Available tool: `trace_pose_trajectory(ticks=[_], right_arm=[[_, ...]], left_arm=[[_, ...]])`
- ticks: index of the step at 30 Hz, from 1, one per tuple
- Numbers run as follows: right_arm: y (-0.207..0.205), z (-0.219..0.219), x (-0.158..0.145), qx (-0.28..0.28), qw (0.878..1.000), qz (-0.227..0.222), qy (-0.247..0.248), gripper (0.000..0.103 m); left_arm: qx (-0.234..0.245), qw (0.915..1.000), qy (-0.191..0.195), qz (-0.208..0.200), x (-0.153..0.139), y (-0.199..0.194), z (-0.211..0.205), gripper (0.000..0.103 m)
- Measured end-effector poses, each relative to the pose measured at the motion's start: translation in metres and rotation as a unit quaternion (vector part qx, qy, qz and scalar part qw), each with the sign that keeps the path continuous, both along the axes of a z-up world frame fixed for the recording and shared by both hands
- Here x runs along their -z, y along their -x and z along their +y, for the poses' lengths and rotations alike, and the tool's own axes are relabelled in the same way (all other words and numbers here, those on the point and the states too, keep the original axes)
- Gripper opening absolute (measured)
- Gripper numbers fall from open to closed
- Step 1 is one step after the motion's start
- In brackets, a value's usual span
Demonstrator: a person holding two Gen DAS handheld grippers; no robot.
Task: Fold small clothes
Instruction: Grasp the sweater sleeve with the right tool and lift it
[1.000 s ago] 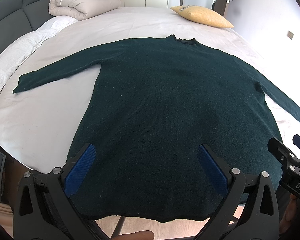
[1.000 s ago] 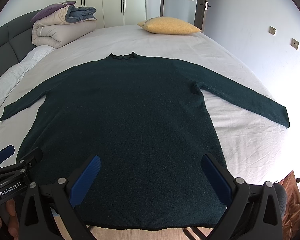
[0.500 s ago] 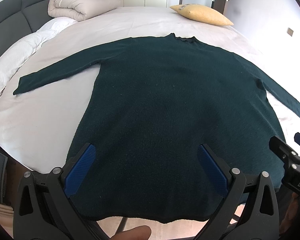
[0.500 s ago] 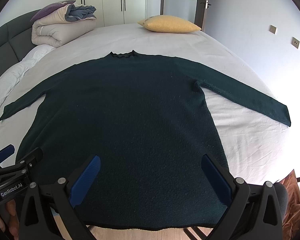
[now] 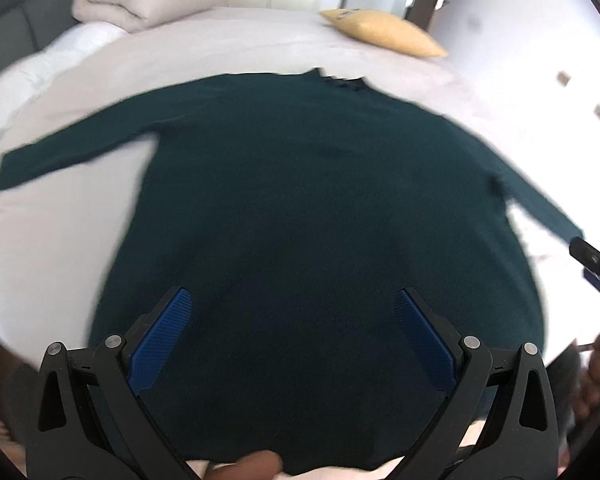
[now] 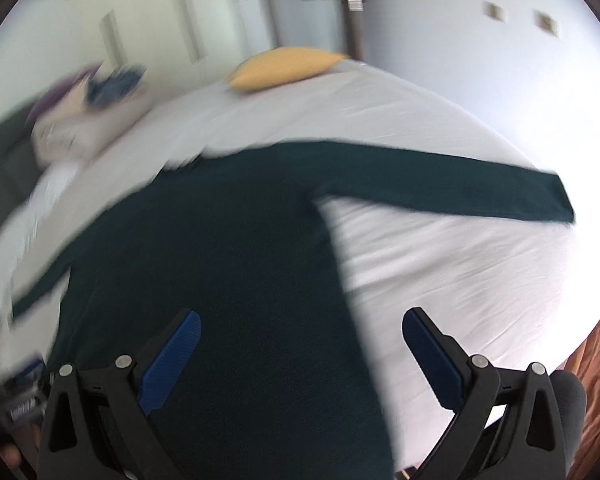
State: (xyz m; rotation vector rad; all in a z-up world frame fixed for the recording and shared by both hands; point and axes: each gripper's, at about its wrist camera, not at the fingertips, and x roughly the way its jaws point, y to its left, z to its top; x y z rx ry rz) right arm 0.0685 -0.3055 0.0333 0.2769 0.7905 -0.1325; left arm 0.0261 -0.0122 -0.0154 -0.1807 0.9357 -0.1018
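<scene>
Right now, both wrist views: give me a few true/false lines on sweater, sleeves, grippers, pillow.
1. The sweater lies flat on the bed. True.
2. The left gripper is shut on the hem. False: its jaws are wide open, holding nothing.
3. The right gripper is open. True.
4. The right sleeve is folded across the body. False: it is stretched out on the sheet.
5. The pillow sits on the sweater. False: it lies apart, beyond the collar.

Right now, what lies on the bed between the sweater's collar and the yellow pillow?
Only bare white sheet. The left wrist view shows nothing between the sweater collar and the yellow pillow.
</scene>
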Motion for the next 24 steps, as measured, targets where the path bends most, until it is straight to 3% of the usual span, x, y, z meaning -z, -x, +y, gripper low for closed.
trace_pose_trajectory(ticks=[2,4,8,12,18,20,24], right_arm=[[-0.001,-0.057,-0.001,0.051,0.997,-0.006,-0.055,0.103],[0.001,-0.112,0.002,0.101,0.987,-0.008,-0.122,0.103],[0.013,-0.207,0.016,0.193,0.953,-0.028,-0.232,0.101],[0.01,-0.265,0.045,0.225,0.903,-0.032,-0.364,0.088],[0.005,-0.3,0.075,0.259,0.862,-0.062,-0.432,0.076],[0.003,-0.307,0.079,0.265,0.853,-0.078,-0.442,0.071],[-0.004,-0.316,0.086,0.274,0.843,-0.083,-0.455,0.048]], left_arm=[[0.009,0.9996,0.024,-0.007,-0.002,-0.005,-0.004,0.103],[0.016,0.9996,0.023,-0.009,-0.004,-0.011,-0.013,0.103],[0.024,0.9992,0.02,0.026,0.002,-0.028,-0.026,0.103],[0.009,0.9985,0.04,0.036,0.007,-0.041,-0.028,0.103],[0.019,0.9981,0.041,0.042,0.015,-0.062,-0.032,0.103],[0.02,0.9975,0.049,0.048,0.02,-0.068,-0.032,0.103],[0.021,0.9969,0.054,0.054,0.028,-0.079,-0.033,0.103]])
